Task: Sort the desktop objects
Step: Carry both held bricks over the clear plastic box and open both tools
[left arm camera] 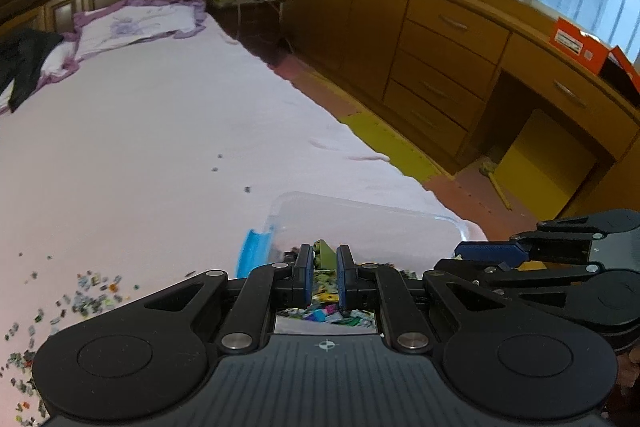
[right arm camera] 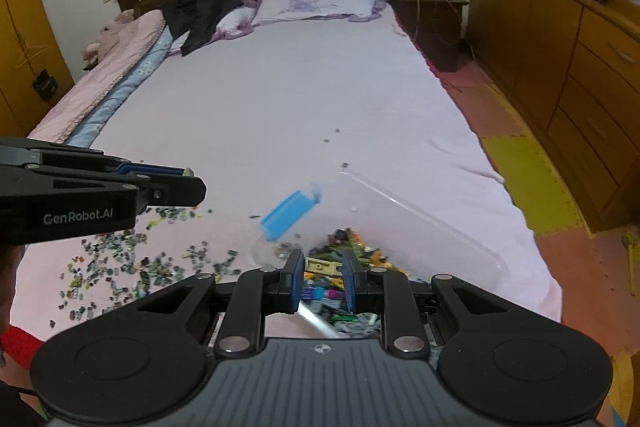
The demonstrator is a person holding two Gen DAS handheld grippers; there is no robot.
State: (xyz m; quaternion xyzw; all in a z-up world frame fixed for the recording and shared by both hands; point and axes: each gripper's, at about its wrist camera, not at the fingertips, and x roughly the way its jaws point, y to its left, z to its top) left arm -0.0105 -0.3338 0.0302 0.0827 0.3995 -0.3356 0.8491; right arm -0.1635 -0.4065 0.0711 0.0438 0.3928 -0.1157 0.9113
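Small multicoloured plastic toy bricks [right arm camera: 120, 259] lie scattered across the pale pink bedsheet [right arm camera: 280, 99] at the lower left of the right wrist view, and a denser heap of the same bricks [right arm camera: 344, 247] sits inside the clear, round-cornered plastic storage box [left arm camera: 360, 215] with a blue clip handle [right arm camera: 290, 213] near the lower centre. The left tongs [left arm camera: 325, 265] stand over the box, narrowly parted, and appear to pinch an olive-green wedge-shaped brick [left arm camera: 323, 251] between their blue pads. The right tongs [right arm camera: 323, 273] are held a little wider; a cream flat brick with small holes [right arm camera: 322, 265] lies between the pads, but I cannot tell whether it is gripped or merely resting on the heap behind. In my judgement the main risk is a drop outside the box: the bricks are hard, glossy and tiny against broad flat pads, so a slight twist could squirt one sideways onto the sheet. The sheet is soft and yielding, so pressing down for loose bricks may pucker the cloth and bury pieces in folds. The box walls are thin, smooth and nearly invisible, so its rim could be clipped and the box shoved or tipped. The two tongs work close together, and a collision seems possible.
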